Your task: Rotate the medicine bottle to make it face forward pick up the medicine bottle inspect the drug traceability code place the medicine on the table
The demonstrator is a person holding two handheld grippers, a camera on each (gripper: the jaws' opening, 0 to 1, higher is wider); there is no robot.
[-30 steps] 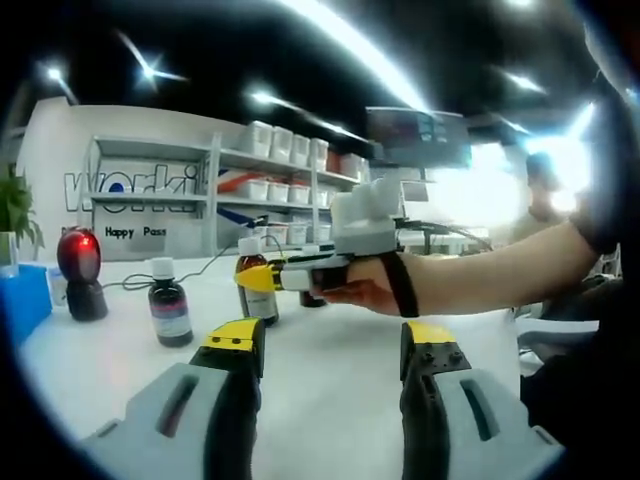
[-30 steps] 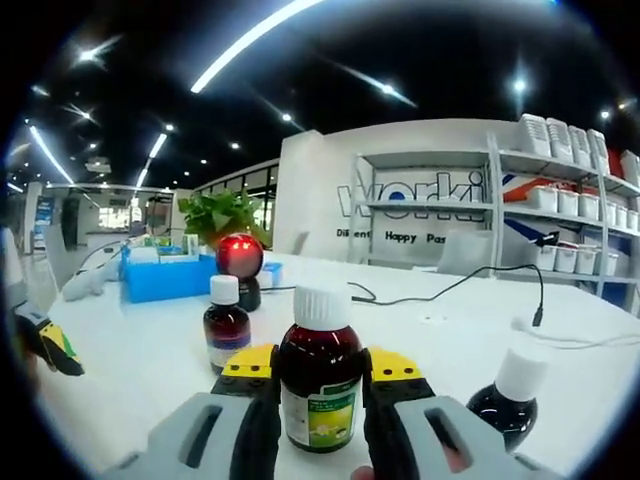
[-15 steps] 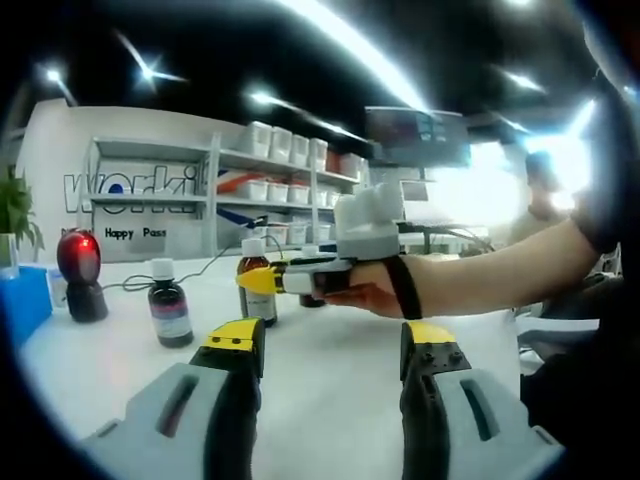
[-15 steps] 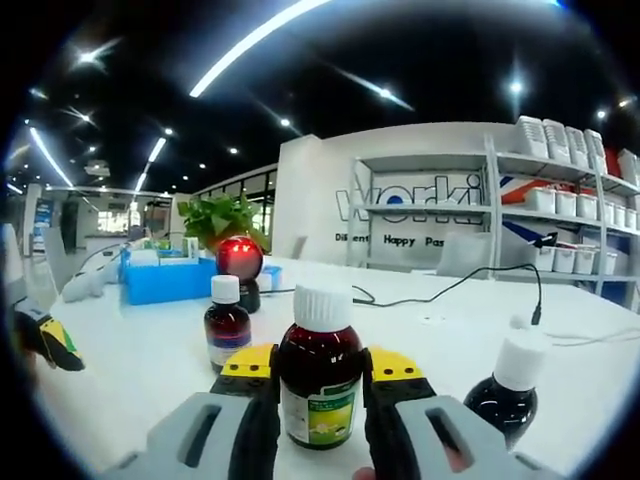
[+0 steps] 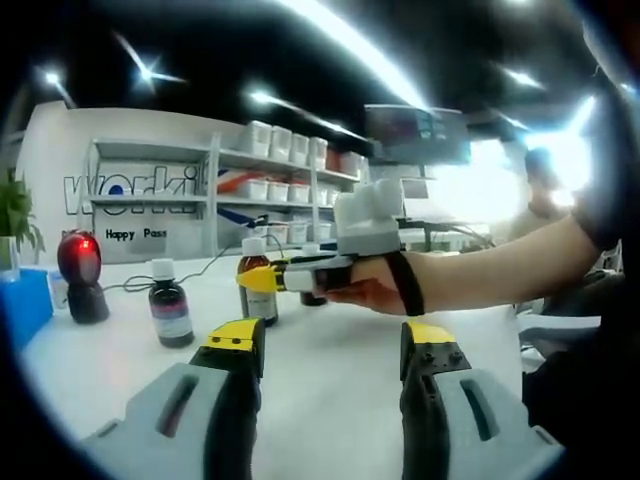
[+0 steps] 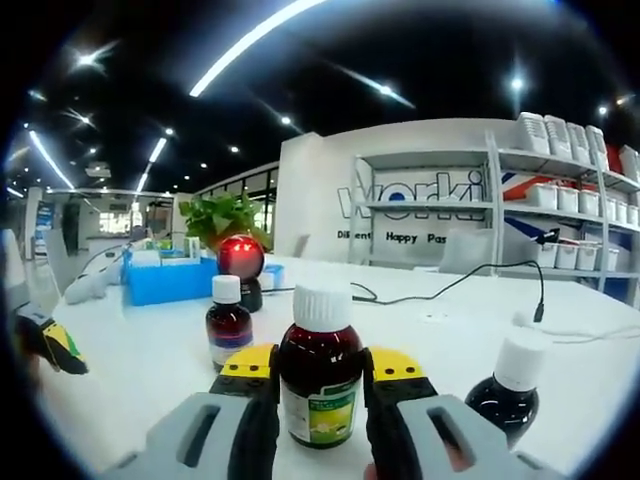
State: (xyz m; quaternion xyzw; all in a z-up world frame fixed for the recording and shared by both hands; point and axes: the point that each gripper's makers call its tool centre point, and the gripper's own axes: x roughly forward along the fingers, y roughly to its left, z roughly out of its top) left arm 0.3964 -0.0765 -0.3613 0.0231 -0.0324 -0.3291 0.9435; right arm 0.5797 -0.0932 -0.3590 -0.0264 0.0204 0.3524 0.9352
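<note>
While the medicine bottle [image 6: 320,375] stands upright on the white worktop [image 6: 150,370], the right tool [image 6: 318,395] has its two jaws closed in on the bottle's sides, one to each flank, with the white cap and neck rising clear above the yellow tips. The bottle's long axis runs straight up, square to the line of the jaws, and its green-and-white label faces back toward that tool's camera. So the bottle lies dead ahead of the right tool and inside its grip, and a straight lift looks like the move this setup calls for.

The left tool [image 5: 330,350] is well apart from it, jaws spread wide with nothing between them, hanging over bare worktop. From the left gripper view the right tool sits ahead and to the right, against the bottle. A second small bottle [image 6: 229,322] stands to the left, with a scanner [image 6: 240,260] glowing red behind it, and a third bottle [image 6: 505,395] to the right.
</note>
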